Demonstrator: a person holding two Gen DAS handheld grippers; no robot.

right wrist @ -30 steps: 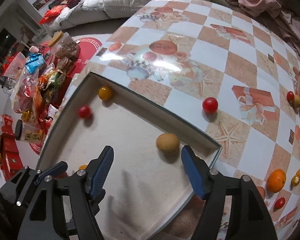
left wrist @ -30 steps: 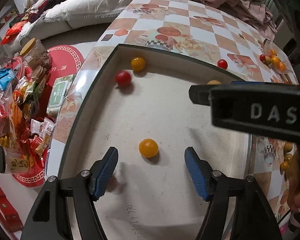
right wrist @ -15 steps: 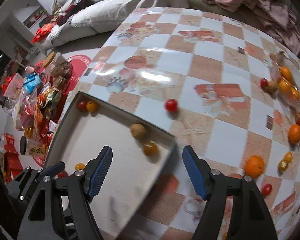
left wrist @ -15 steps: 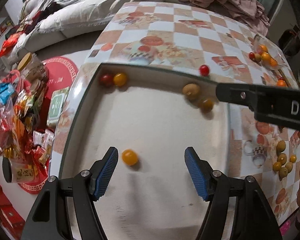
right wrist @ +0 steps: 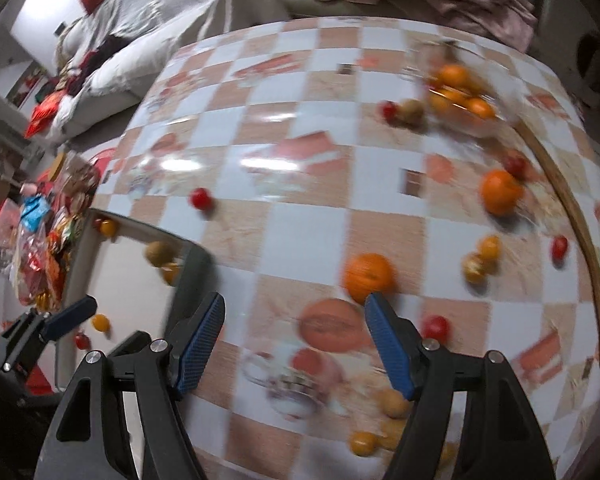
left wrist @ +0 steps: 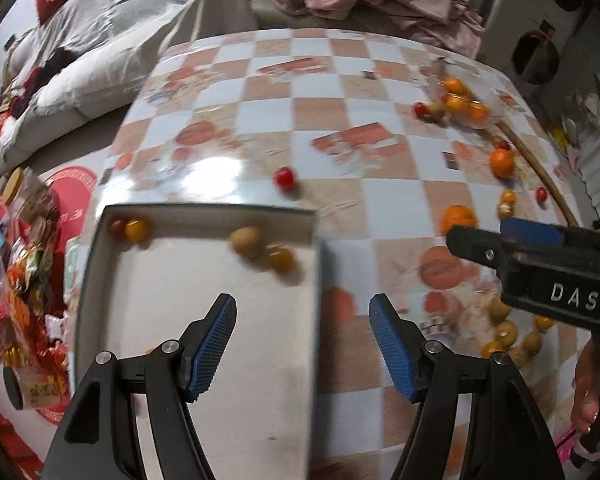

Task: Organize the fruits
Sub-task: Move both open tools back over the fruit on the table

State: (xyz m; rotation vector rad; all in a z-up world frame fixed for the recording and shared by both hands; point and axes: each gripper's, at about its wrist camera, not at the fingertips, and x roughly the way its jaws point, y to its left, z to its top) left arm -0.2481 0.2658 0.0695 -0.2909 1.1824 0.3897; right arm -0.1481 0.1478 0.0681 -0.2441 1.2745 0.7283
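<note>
Clearly, the coming move turns on which side the loose fruit lies: most of it sits out on the checked table [right wrist: 312,236] to the right of the box [left wrist: 100,264], on the right gripper's side. The right gripper [right wrist: 294,346] hangs over bare tablecloth with its jaws apart and nothing between them; the orange [right wrist: 367,276] lies just ahead of its right finger, slightly right of the centre line, and a red tomato [right wrist: 436,328] sits just beside that finger, further right. The left gripper [left wrist: 303,346], also spread and empty, straddles the box's right wall, so it is well apart from the orange. Being round, the orange has no long axis to line up with, and the right hand is plainly the nearer one. Inside the box, a brown fruit [left wrist: 246,241] and a yellow tomato [left wrist: 280,259] rest near the far wall, with two more small fruits in the far left corner. Another red tomato [left wrist: 285,178] lies on the table just beyond the box.
</note>
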